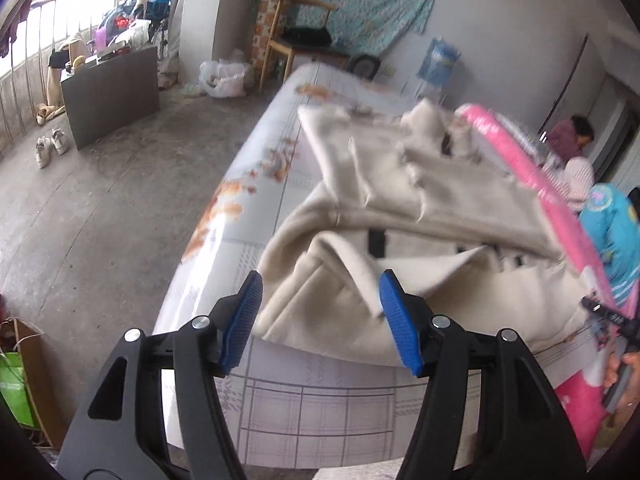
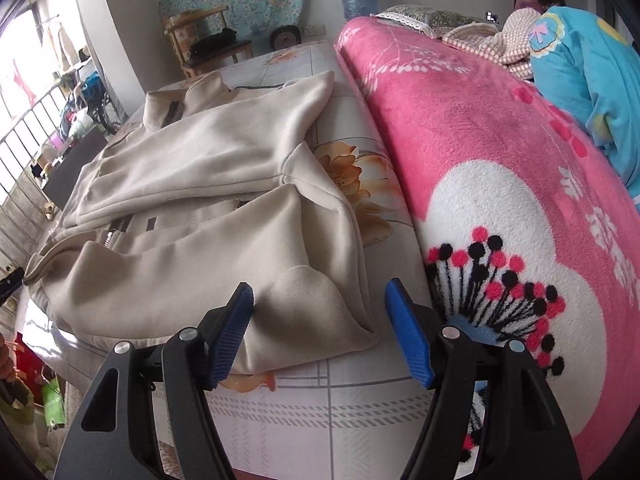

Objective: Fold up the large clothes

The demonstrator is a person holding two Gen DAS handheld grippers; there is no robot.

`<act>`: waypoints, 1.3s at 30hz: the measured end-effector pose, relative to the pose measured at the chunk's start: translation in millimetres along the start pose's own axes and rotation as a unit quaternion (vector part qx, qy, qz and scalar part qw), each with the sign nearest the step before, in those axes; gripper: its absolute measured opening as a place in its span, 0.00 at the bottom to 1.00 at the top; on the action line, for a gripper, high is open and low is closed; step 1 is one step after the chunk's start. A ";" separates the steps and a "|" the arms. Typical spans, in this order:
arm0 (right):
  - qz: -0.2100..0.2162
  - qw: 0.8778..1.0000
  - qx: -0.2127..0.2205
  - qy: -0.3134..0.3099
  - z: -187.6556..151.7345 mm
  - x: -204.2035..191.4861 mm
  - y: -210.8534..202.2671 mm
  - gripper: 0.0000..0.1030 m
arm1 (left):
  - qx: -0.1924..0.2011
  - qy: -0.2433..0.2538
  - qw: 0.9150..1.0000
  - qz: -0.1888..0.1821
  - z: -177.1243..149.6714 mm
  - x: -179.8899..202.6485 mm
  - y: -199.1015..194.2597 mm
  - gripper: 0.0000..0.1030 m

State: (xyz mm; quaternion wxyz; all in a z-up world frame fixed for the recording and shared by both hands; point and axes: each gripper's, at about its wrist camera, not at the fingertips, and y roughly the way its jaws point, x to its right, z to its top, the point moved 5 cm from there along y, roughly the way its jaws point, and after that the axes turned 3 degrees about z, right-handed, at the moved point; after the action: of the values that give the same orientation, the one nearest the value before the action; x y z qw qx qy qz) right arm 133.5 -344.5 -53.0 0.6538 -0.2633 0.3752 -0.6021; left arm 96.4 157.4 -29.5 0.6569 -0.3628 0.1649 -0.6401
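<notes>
A large cream jacket [image 1: 420, 208] lies partly folded on the bed, its sleeves laid across the body; the right wrist view shows the same jacket [image 2: 192, 184] with a dark zip down its front. My left gripper [image 1: 320, 320] is open over the jacket's near left corner, its blue pads apart and not pressing the cloth. My right gripper [image 2: 320, 328] is open too, its jaws standing either side of the jacket's near right corner, which rests loose on the sheet.
The bed [image 1: 304, 412] has a pale checked sheet with orange flowers. A rolled pink blanket [image 2: 500, 184] runs along the jacket's right side. A person in blue [image 2: 592, 80] sits beyond it. A wooden chair [image 1: 296, 36], a dark board [image 1: 112, 92] and shoes [image 1: 50, 146] stand on the floor to the left.
</notes>
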 end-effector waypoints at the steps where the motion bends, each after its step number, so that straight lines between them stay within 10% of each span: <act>1: 0.001 1.000 0.000 0.000 -0.2 -0.6 0.2 0.65 | 0.014 -0.007 1.000 -0.009 4.3 -2.1 -10.0 0.57; 8: 0.004 1.000 0.002 -0.006 -4.8 -5.2 -0.5 0.65 | -0.004 -0.002 1.000 -0.007 -0.2 -9.4 -18.5 0.68; 13: 0.005 1.000 -0.001 -0.006 -4.6 -6.6 -0.2 0.65 | -0.069 0.038 0.994 0.078 -31.1 2.5 18.0 0.68; 22: 0.012 1.000 0.000 0.000 -5.4 -6.9 -0.6 0.65 | -0.053 0.009 0.995 0.081 -20.4 -7.9 37.1 0.67; 32: -0.065 0.996 -0.004 -0.064 -7.9 -25.1 13.7 0.64 | -0.025 0.045 0.991 0.122 -21.3 1.8 46.8 0.27; 39: -0.067 0.997 -0.003 -0.045 -1.5 -22.4 13.8 0.38 | 0.003 0.080 0.986 0.144 -15.9 12.7 32.1 0.10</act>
State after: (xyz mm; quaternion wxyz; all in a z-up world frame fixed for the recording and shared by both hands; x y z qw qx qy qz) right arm 140.6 -320.5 -60.9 0.6274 -0.3165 0.3293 -0.6307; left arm 110.3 138.4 -59.3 0.7280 -0.2812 0.2656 -0.5660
